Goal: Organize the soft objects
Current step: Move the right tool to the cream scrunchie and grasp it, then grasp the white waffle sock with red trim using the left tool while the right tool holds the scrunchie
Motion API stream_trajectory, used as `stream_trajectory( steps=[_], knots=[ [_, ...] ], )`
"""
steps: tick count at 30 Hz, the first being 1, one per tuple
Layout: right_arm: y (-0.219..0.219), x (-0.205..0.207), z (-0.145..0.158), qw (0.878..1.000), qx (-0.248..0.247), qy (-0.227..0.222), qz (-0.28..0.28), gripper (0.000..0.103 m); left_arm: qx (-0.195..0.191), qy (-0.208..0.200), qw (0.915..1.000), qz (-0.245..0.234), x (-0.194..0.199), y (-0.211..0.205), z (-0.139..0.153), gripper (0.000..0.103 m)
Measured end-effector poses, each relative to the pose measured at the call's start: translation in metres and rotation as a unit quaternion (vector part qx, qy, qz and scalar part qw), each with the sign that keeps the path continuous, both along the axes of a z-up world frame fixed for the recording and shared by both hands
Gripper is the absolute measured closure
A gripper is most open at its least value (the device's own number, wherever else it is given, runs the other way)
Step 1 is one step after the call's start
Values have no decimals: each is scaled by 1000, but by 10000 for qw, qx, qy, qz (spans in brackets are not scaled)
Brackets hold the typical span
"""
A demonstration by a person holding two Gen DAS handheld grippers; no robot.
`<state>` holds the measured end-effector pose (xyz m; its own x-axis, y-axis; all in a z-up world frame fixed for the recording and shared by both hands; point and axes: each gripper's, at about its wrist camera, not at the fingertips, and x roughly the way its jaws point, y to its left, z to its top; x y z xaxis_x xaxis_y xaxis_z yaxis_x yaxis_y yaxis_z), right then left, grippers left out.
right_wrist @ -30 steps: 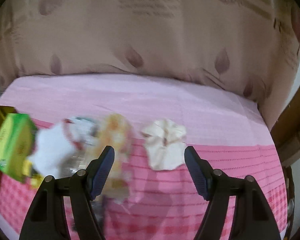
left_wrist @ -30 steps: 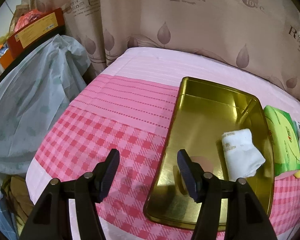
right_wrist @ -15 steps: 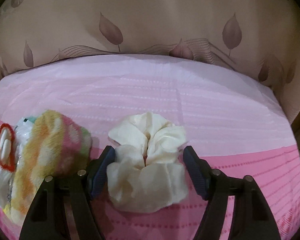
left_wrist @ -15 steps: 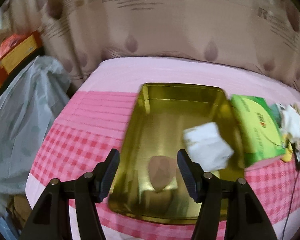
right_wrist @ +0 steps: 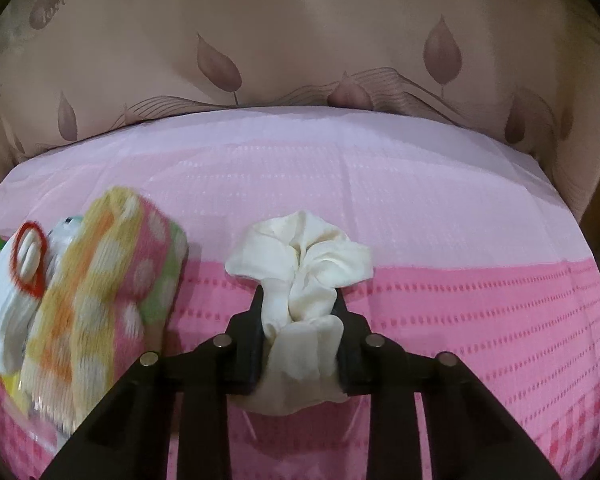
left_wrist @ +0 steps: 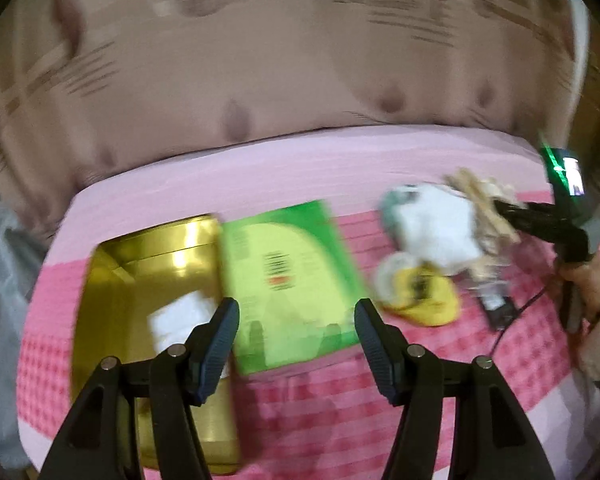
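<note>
My right gripper (right_wrist: 298,300) is shut on a cream scrunchie (right_wrist: 304,256) on the pink cloth. Left of it lies a fuzzy pink, yellow and green sock (right_wrist: 104,280) and a white item with a red ring (right_wrist: 16,280). My left gripper (left_wrist: 296,320) is open and empty above a green packet (left_wrist: 284,276). A gold tray (left_wrist: 112,292) at the left holds a folded white cloth (left_wrist: 180,316). In the left wrist view the pile of soft things (left_wrist: 432,224) lies at the right, with a yellow item (left_wrist: 428,296) and the right gripper's black body (left_wrist: 540,224).
The table has a pink checked cloth (right_wrist: 460,320) and a beige leaf-print curtain (right_wrist: 300,40) behind. A dark cable and small device (left_wrist: 496,304) lie near the pile. A grey plastic bag (left_wrist: 4,264) stands off the table's left side.
My right gripper has moved forward and closed on the cream scrunchie. My left gripper has swung right, from over the gold tray to over the green packet.
</note>
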<state>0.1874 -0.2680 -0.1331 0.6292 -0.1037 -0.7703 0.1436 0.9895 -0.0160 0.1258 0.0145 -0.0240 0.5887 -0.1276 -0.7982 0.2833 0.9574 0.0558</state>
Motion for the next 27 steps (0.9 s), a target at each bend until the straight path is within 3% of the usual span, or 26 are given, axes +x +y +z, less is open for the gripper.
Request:
stream_trajectory(
  steps=[5,13,20,27],
  knots=[
    [8,-28,0,10000,-7,10,-60,78,-234,249,9982,-490,5,-44,-5,41],
    [12,-56,0,9999,66,10,-108,78,-241,473,9952,-826,24,-93,-15,39],
    [17,-55,1,9999,-74,47,-93,78,-286,788,9932,-810,52,-126,-31,39],
    [17,-54,1,10000,-58,49,-54,76,-72,884,9943,-590,74,-141,-46,39]
  ],
)
